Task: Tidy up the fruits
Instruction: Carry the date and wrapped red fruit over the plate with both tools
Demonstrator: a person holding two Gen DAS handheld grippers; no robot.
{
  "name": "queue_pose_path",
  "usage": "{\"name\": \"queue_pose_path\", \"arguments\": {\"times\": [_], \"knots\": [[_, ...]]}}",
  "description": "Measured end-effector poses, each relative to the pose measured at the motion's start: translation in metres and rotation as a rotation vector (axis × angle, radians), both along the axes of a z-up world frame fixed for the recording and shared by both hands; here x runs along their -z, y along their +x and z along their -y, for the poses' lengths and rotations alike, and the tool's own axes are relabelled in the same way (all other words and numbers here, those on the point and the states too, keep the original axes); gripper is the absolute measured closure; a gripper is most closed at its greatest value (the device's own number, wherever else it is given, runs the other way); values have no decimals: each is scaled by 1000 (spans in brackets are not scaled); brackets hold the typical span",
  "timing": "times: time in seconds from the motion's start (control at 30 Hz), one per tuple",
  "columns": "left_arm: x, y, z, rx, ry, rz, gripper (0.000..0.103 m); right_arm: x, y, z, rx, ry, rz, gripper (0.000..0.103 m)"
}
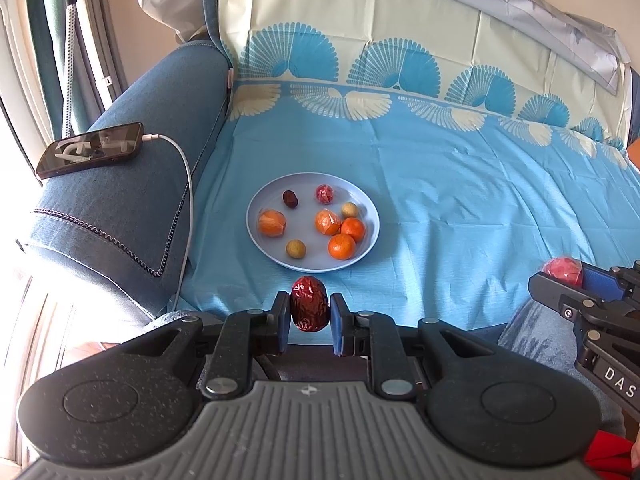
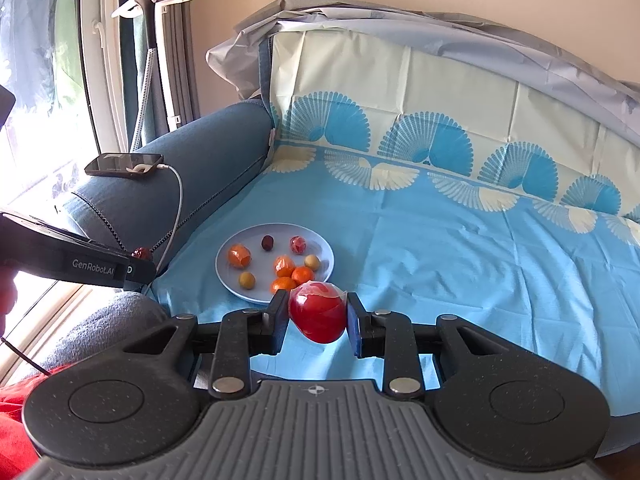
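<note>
My left gripper [image 1: 310, 312] jaws pinch a light, wrinkled red date [image 1: 309, 304] mid-body; right gripper [image 2: 318, 320] jaws clamp a slippery, film-wrapped red fruit [image 2: 318, 316], likely bruisable.

Wrinkled red date [image 1: 309, 304] held upright; wrapped red fruit [image 2: 318, 311] gripped; oranges [image 1: 341, 246] and small fruits lie on plate [image 1: 256, 236].

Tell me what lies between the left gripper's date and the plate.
Only bare blue cloth separates the date from the plate in the left wrist view.
</note>
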State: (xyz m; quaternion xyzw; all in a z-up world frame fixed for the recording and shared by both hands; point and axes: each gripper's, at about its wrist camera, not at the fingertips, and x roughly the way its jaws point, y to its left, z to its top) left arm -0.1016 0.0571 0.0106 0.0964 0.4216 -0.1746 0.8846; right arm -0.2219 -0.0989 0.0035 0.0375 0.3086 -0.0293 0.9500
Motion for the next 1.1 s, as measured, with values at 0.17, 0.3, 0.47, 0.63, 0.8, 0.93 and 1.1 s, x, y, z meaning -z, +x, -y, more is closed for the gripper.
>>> {"name": "queue_pose_path", "arguments": {"times": [0.17, 0.3, 0.47, 0.63, 0.8, 0.93, 1.1], "knots": [[4, 5, -1, -3, -2, -16, 81, 3, 5, -2, -9, -8, -17, 72], [9, 9, -2, -4, -4, -29, 81, 6, 10, -3, -17, -16, -32, 72], [15, 17, -4, -8, -4, -48, 81, 10, 18, -3, -19, -19, -53, 72], [21, 25, -6, -16, -3, -62, 81, 15, 27, -4, -21, -25, -71, 72], [26, 38, -11, -34, 1, -76, 81, 21, 39, -6, -26, -28, -86, 72], [28, 53, -16, -56, 6, -82, 81, 25, 54, -6, -32, -16, -98, 72], [29, 82, -18, -81, 9, -90, 81, 36, 82, -6, -47, 0, -115, 72]]}}
